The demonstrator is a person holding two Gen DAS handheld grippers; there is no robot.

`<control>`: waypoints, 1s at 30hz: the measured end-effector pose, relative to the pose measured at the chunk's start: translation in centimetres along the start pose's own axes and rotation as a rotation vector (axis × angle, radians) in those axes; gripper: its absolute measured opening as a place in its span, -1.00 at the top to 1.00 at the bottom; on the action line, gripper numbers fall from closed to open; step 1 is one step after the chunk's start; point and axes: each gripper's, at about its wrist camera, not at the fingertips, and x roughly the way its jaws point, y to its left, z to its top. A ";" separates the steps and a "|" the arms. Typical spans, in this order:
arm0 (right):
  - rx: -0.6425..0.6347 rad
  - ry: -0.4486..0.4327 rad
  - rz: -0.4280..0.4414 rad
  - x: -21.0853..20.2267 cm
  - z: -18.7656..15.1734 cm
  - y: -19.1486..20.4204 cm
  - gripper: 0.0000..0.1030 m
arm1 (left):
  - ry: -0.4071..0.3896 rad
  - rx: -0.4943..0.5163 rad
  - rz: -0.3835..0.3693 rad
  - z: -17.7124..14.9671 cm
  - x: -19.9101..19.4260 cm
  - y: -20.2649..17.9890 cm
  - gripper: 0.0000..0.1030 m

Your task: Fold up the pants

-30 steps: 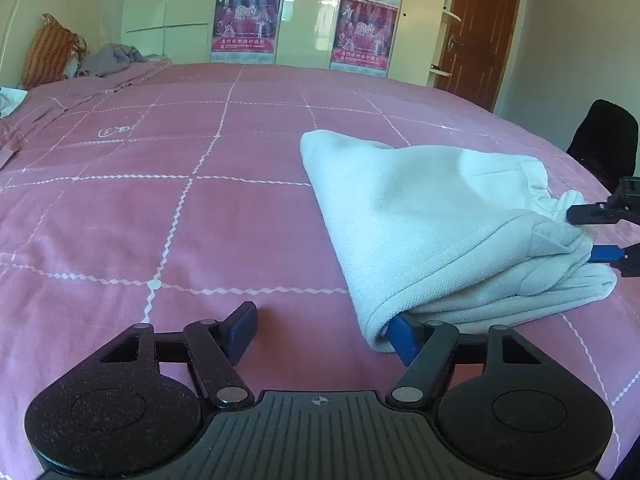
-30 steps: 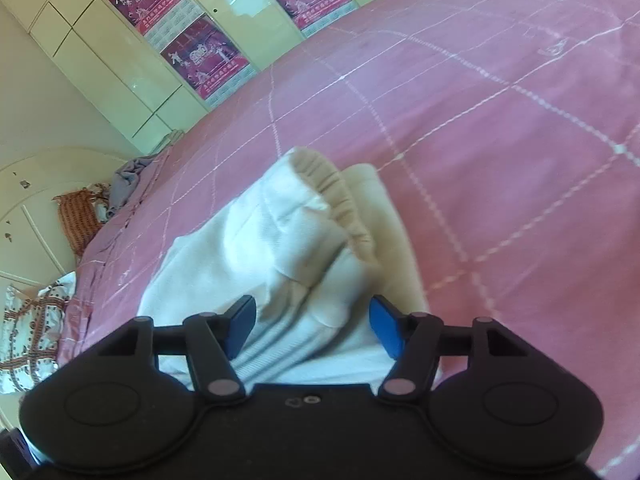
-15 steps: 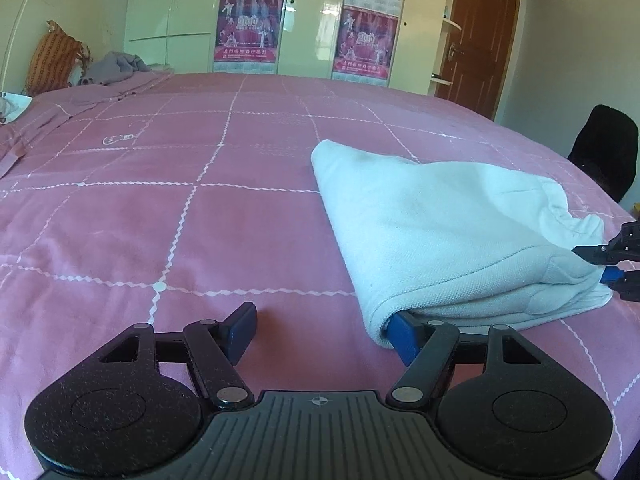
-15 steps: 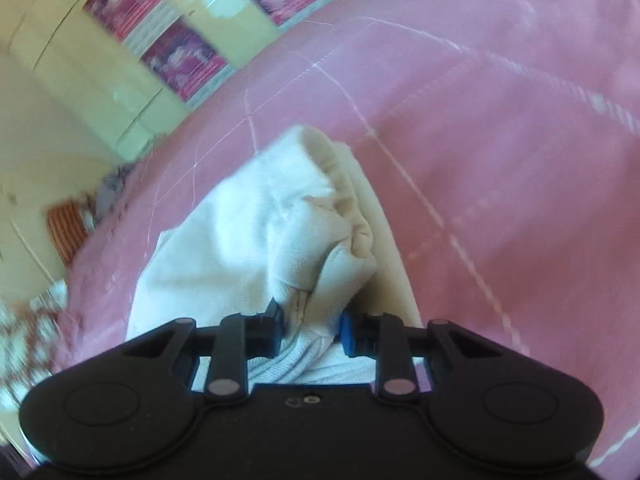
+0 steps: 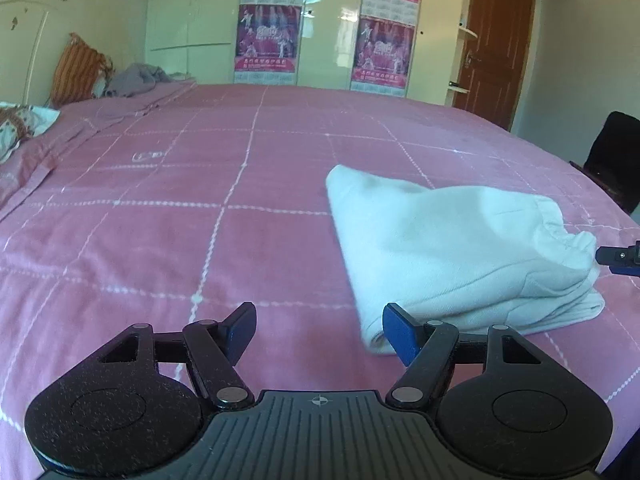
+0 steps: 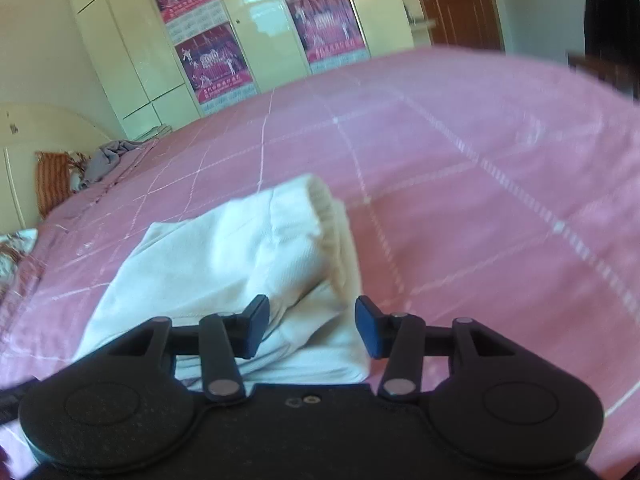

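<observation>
Your folded pants [image 5: 452,252] lie on the pink bed [image 5: 160,220], long axis running from your left gripper [image 5: 318,330] across to your right gripper [image 6: 312,326]. Both pairs of fingers stand apart, holding nothing. The bundle sits right of your left fingers; the right is nearer, with cloth between its fingers.

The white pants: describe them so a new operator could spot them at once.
Start at the big pink bedspread with its white grid lines. On its near right part lies the white pants, folded into a thick bundle with the gathered waistband toward the right gripper. It is the only white garment mid-bed; the grey clothes lie far off by the headboard.
</observation>
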 end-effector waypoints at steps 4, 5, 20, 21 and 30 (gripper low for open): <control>-0.139 -0.047 -0.028 0.0 1.5 1.4 0.16 | -0.032 0.081 -0.032 3.9 2.1 -3.4 -0.36; -0.166 -0.057 -0.031 0.2 2.0 1.8 0.20 | -0.039 0.096 -0.042 4.7 2.6 -4.2 -0.36; -0.360 0.051 -0.004 5.3 2.5 4.3 0.66 | 0.050 0.154 -0.122 6.1 8.3 -8.2 -0.36; -0.349 0.037 -0.010 5.4 3.2 4.4 0.64 | 0.037 0.163 -0.116 7.0 8.4 -8.3 -0.36; -0.410 0.114 -0.091 12.0 6.3 5.8 0.55 | 0.169 0.173 -0.054 9.7 15.6 -8.2 -0.37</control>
